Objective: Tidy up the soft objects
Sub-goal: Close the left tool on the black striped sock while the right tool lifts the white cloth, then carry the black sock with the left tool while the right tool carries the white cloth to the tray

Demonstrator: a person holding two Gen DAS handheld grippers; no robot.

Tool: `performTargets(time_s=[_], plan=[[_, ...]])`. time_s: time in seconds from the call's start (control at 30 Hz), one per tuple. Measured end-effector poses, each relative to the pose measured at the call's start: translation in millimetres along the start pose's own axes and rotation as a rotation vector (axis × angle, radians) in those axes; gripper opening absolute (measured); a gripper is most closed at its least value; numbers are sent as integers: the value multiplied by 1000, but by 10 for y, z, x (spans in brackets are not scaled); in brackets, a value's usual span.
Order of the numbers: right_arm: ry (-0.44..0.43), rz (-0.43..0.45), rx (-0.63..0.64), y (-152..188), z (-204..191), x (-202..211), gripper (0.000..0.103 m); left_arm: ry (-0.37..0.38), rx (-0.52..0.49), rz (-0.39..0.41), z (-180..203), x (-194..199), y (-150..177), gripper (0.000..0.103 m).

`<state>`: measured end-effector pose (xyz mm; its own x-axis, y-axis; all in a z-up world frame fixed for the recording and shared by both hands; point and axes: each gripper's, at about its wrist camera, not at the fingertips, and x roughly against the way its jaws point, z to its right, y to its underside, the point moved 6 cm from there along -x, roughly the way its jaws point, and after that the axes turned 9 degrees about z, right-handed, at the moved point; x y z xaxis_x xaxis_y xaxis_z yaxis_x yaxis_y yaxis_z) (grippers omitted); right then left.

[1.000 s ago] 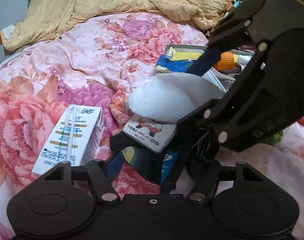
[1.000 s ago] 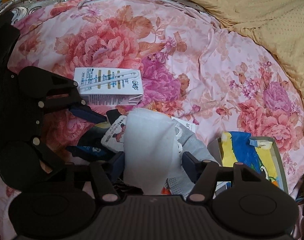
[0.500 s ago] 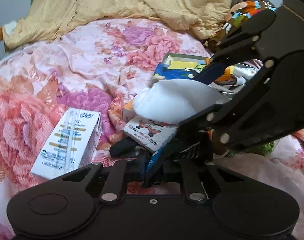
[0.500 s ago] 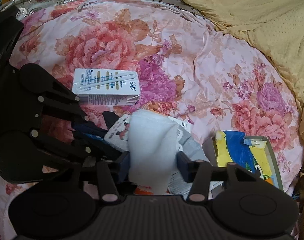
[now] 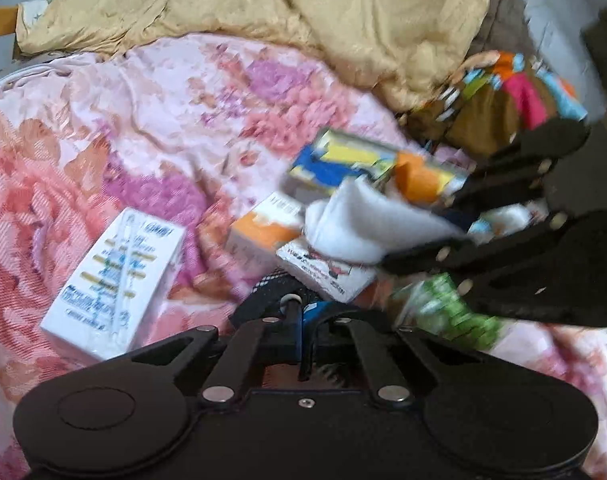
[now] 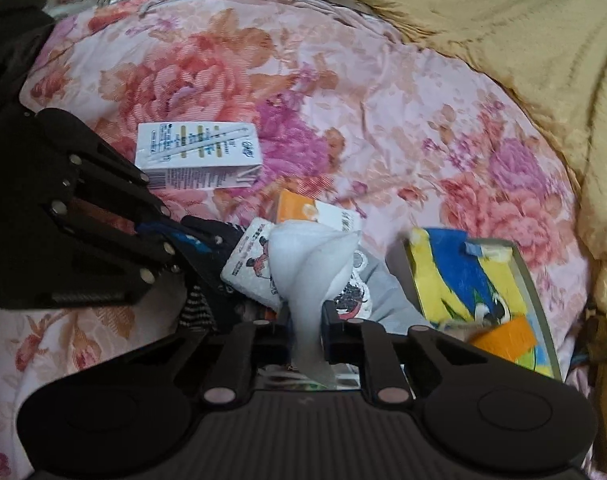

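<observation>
My right gripper [image 6: 308, 330] is shut on a white sock [image 6: 307, 268], which stands up between its jaws; the same sock shows in the left wrist view [image 5: 367, 224], held by the right gripper [image 5: 455, 232]. My left gripper [image 5: 301, 320] is shut on a dark black and blue sock [image 5: 303, 308], and in the right wrist view this gripper [image 6: 199, 240] pinches the dark sock [image 6: 211, 256]. A grey printed sock [image 6: 367, 288] lies under the white one.
A white milk carton [image 5: 115, 276] lies on the floral bedsheet [image 5: 83, 152]. A small tissue pack [image 6: 251, 268], an orange box [image 5: 263, 232] and a green packet [image 5: 447, 312] lie nearby. A tray [image 6: 523, 272] with yellow-blue cloth sits right. A tan blanket [image 5: 263, 0] is behind.
Both grippers went from open to shut. The left closed on the dark sock, the right on the white sock. The left view lifted, exposing the orange box and green packet.
</observation>
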<state>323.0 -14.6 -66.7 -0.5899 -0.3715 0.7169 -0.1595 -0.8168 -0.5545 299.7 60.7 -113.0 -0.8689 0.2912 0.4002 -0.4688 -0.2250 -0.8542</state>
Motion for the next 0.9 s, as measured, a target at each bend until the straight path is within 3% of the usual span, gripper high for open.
performTargets(time_s=[0.13,0.3,0.47,0.67,0.9], plan=[[13,0,-62,92,92,160,14,57,13,52,97,94,-61,3],[3,13,-193,234,250,387,14,105,134,32,62,105,-73,3],[20,1,-229,455,302,559,14,117,216,16,34,171,-77,3],[18,-8,-246,686,252,726,14,162,121,17,279,299,-39,3],[11,-4,-277,877,210,914,14,262,116,17,593,431,-34,3]])
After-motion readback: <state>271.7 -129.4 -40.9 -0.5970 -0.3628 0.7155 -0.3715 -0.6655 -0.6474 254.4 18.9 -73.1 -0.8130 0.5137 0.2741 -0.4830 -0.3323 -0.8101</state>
